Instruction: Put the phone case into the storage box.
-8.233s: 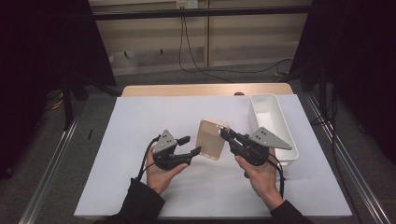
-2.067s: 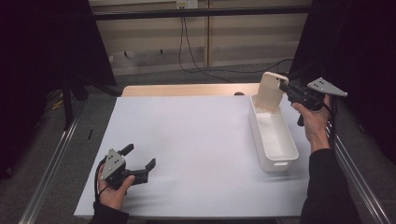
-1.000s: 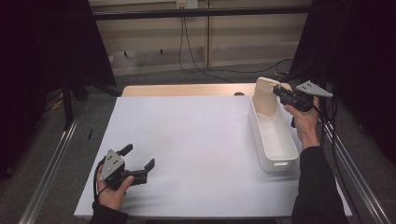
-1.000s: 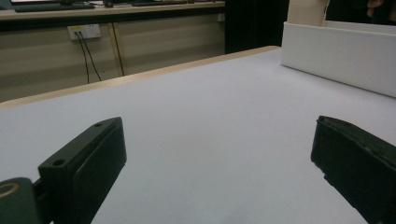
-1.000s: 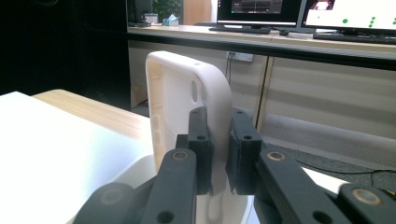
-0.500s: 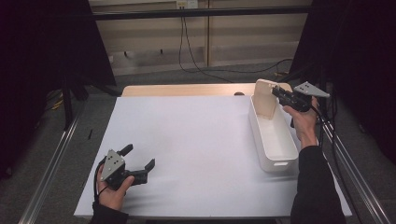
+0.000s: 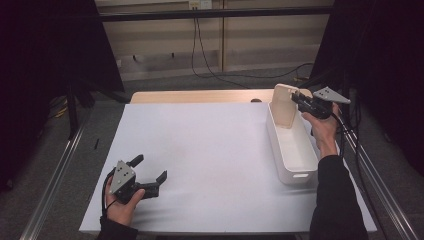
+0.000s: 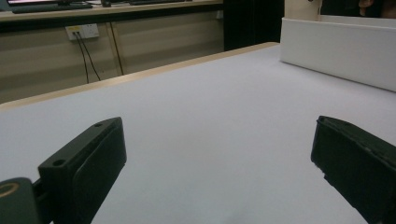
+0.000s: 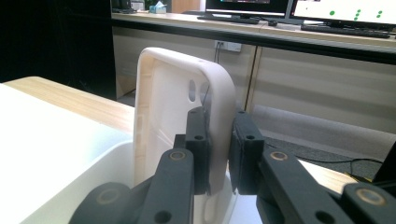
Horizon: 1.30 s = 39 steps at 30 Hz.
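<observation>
Holding | cream tray upright, clamped in right hand-held gripper | over white bin

I see a white table cover, black cables on the floor beyond, and monitors on a desk.

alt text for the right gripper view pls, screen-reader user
The right gripper has its two black jaws closed on the rim of a cream plastic tray, held upright over the far end of a white bin. A wooden table edge lies to the left; behind are a beige wall and a desk with monitors.
</observation>
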{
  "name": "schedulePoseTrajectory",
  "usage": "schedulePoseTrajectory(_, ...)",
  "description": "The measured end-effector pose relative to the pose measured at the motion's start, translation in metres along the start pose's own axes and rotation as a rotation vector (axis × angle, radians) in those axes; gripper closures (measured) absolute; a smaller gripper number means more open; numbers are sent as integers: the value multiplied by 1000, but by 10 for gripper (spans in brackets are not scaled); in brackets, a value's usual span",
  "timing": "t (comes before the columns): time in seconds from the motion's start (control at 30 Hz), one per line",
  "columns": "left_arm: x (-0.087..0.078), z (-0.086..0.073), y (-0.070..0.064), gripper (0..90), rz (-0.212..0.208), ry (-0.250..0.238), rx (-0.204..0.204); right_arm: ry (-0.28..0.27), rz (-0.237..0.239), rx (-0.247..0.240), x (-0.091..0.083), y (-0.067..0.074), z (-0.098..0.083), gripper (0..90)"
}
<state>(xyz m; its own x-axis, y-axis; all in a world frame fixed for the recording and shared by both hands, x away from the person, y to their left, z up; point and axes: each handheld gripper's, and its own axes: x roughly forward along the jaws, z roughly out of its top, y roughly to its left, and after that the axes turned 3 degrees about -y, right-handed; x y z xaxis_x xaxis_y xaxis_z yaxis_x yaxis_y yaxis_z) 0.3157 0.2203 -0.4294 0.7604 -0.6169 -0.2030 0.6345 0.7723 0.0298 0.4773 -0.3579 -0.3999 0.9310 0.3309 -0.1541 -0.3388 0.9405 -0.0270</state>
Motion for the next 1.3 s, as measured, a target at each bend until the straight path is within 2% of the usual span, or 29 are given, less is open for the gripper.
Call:
schedulePoseTrajectory(0.7,2,-1,0,31,-1,7,4,25,-47,22,6,-2,-1,735)
schedulePoseTrajectory(0.73,2,-1,0,31,-2,9,3,29,-59,39,7,-2,-2,729)
schedulePoseTrajectory(1.13,2,-1,-1,32,1,11,4,40,-82,49,11,-2,-2,713)
schedulePoseTrajectory(1.3,2,-1,0,31,-1,13,2,48,-97,61,12,-2,-2,679)
